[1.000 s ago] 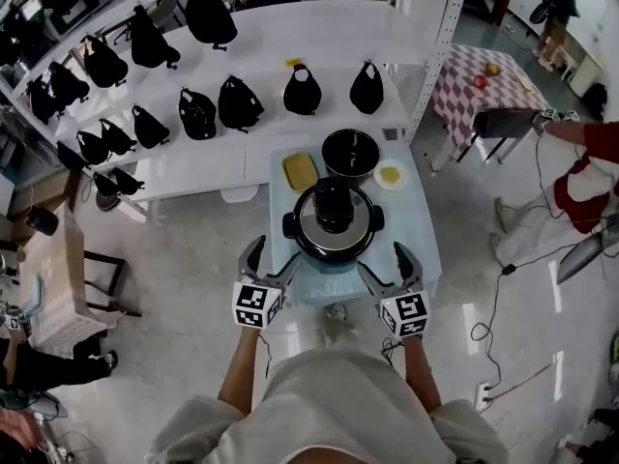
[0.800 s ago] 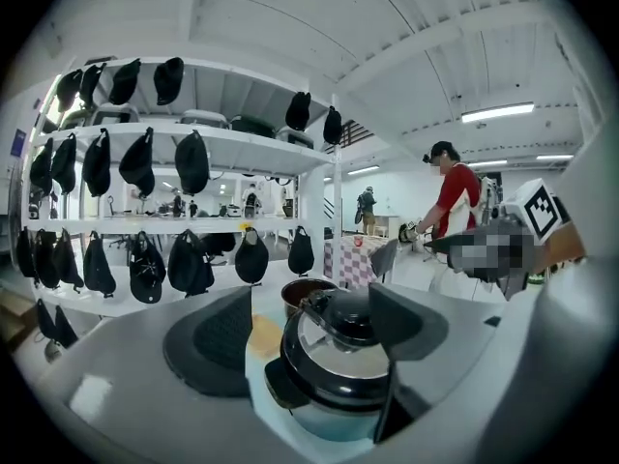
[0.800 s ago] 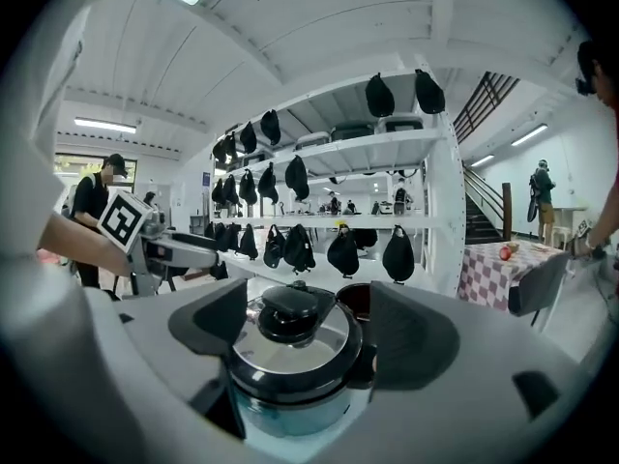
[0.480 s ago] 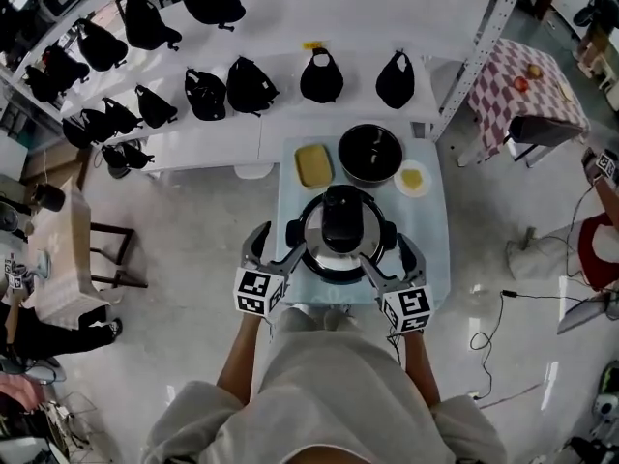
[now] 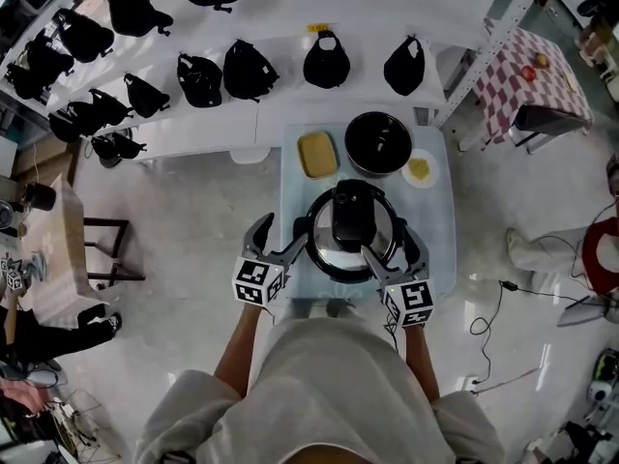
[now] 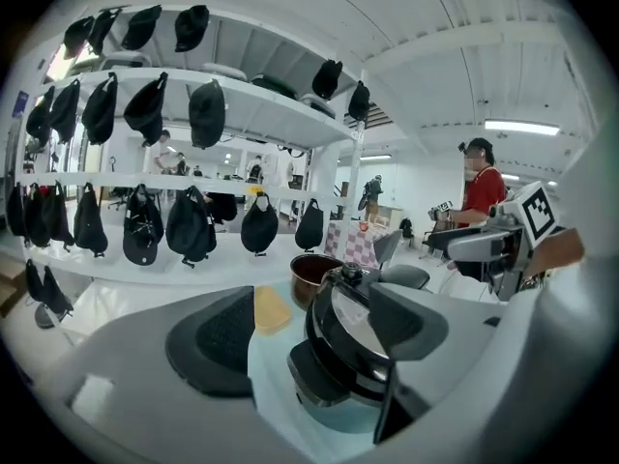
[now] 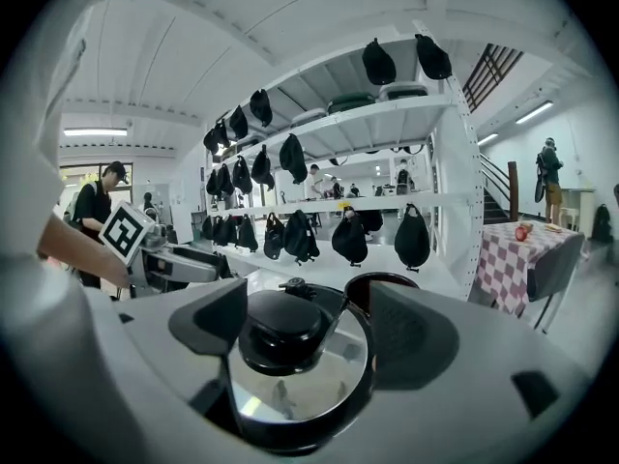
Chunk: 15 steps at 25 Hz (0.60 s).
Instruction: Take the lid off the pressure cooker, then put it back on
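Observation:
The pressure cooker (image 5: 350,243) stands on a small pale blue table (image 5: 436,232), its steel lid (image 5: 338,255) on and topped by a black handle (image 5: 355,213). My left gripper (image 5: 280,238) is open at the cooker's left side. In the left gripper view the left gripper (image 6: 309,332) has the cooker's black side handle (image 6: 316,372) between its spread jaws. My right gripper (image 5: 394,250) is open at the cooker's near right. In the right gripper view the lid handle (image 7: 283,331) lies between the right gripper's (image 7: 314,332) jaws, with no touch visible.
Behind the cooker on the table are a yellow dish (image 5: 317,155), a black inner pot (image 5: 377,143) and a small plate (image 5: 419,169). White shelves (image 5: 242,129) with several black caps stand beyond. A checkered table (image 5: 527,73) and chair (image 5: 538,118) are at the right.
Both grippers have moved forward from the table's near edge to either side of the cooker. Both stayed open, and the lid has not moved.

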### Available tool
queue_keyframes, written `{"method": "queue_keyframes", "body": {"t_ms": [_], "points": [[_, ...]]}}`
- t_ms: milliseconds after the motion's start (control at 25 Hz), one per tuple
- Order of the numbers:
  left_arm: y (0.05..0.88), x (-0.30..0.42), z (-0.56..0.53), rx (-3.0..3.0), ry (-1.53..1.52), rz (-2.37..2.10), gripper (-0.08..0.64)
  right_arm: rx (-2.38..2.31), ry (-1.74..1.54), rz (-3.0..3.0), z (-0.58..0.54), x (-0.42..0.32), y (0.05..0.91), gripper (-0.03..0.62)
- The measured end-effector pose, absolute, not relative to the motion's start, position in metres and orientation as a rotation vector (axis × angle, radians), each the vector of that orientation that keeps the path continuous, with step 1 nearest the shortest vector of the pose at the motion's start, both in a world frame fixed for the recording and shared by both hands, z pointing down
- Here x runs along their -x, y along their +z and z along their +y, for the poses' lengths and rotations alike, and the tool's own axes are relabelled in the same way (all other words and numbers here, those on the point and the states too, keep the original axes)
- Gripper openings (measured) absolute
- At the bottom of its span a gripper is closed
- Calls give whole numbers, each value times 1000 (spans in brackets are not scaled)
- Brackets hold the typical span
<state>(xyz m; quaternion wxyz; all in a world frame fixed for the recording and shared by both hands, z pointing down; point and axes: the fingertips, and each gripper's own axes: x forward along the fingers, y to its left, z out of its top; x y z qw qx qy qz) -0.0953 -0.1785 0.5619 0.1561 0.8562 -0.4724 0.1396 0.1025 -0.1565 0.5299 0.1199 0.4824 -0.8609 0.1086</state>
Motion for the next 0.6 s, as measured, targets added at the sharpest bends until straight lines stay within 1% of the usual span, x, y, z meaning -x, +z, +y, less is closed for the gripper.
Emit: {"method": "queue_keyframes", "body": {"t_ms": [120, 440, 600], "points": [[568, 102, -186, -2393, 283, -1297, 360, -1427, 321, -2493, -160, -95, 529, 374], [593, 137, -201, -1961, -372, -1096, 360, -1445, 310, -2462, -171, -81, 530, 374], [614, 152, -201, -1756, -564, -1039, 360, -1438, 306, -2450, -172, -78, 529, 374]]}}
